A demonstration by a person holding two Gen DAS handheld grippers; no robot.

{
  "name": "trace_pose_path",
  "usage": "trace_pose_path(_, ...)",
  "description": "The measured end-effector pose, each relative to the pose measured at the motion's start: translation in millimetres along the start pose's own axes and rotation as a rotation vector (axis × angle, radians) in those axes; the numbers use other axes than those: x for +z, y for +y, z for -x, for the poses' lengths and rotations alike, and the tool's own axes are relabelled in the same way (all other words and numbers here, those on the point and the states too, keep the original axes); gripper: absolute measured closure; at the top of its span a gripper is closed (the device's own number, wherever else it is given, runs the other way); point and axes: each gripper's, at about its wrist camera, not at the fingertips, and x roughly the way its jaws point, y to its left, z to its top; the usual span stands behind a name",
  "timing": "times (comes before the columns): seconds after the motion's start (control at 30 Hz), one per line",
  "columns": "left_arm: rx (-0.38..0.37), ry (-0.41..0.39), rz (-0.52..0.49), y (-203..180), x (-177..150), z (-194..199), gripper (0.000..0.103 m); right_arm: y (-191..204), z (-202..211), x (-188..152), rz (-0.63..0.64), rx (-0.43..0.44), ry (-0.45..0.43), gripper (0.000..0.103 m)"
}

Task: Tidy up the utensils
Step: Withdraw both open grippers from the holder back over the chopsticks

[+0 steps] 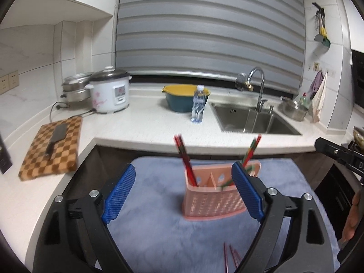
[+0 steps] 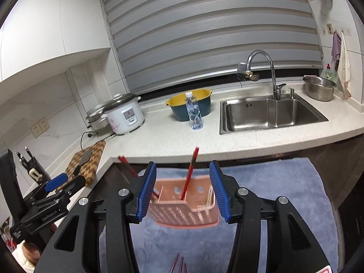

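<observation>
A pink slotted utensil holder [image 1: 211, 204] [image 2: 184, 213] stands on a blue-grey mat [image 1: 154, 216] [image 2: 273, 182]. Red chopsticks [image 1: 185, 159] lean out of its left compartment, and another pair [image 1: 250, 152] leans out on the right; the right wrist view shows one red pair [image 2: 191, 170] upright in it. Loose chopsticks [image 1: 229, 257] [image 2: 179, 262] lie on the mat nearer to me. My left gripper [image 1: 183, 166] is wide open just short of the holder, with nothing between its pads. My right gripper [image 2: 182, 163] is open too, its blue pads either side of the holder without touching it.
Beyond the mat runs a white counter with a checkered cutting board and cleaver [image 1: 56, 145], a rice cooker [image 1: 109, 93], a water bottle [image 1: 198, 104], a yellow-and-blue basin [image 1: 179, 97] and a steel sink [image 1: 250, 118]. A knife block [image 2: 29, 166] stands at the far left.
</observation>
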Motion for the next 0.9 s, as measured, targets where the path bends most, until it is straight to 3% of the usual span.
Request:
trace_pose_path(0.2,0.029,0.062,0.002,-4,-35,24,0.021,-4,26,-42,-0.011,-0.015,0.055,0.051)
trace_pose_path(0.5,0.052,0.171,0.032,-10,-100,48,0.017,-5,58,-128,0.098,-0.123,0.165,0.051)
trace_pose_path(0.9,0.051,0.344,0.028,-27,-186,51,0.017,-17,64,-234,0.058,-0.11,0.375,0.051)
